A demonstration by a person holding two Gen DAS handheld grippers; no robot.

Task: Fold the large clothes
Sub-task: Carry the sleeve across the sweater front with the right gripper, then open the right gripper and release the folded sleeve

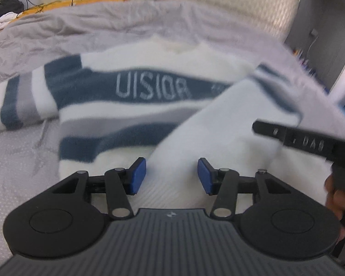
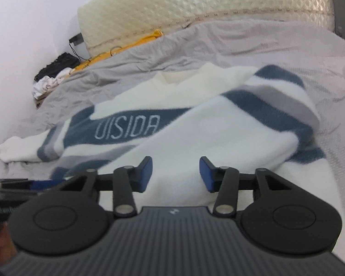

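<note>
The white sweater (image 1: 149, 73) with dark blue and grey stripes lies spread on a bed, front up, ahead of both sets of jaws. A blue band across its chest carries pale lettering (image 1: 153, 89). One sleeve (image 1: 218, 124) is folded in over the body, running from the striped shoulder down toward the near hem; its white cloth lies just ahead of and beneath the left gripper (image 1: 171, 176) and the right gripper (image 2: 176, 174). The other sleeve (image 1: 23, 101) stretches out flat, away to the left of the left jaws, with blue and grey bands around it.

Both grippers hang just over the sweater with their blue pads apart. The jaws of each stand open, and no cloth is pinched between them; the fabric seen in the gaps lies below. In the left wrist view the right gripper's black finger shows at the right edge, with part of a hand (image 1: 338, 197) under it.

Under the sweater is a crumpled grey bedcover (image 2: 241, 41). Beyond the jaws, at the far end of the bed, leans a cream quilted mattress (image 2: 195, 2), with a yellow cloth (image 2: 126, 46) at its foot. A heap of dark and white clothes (image 2: 53, 73) lies far off to the left against the white wall.
</note>
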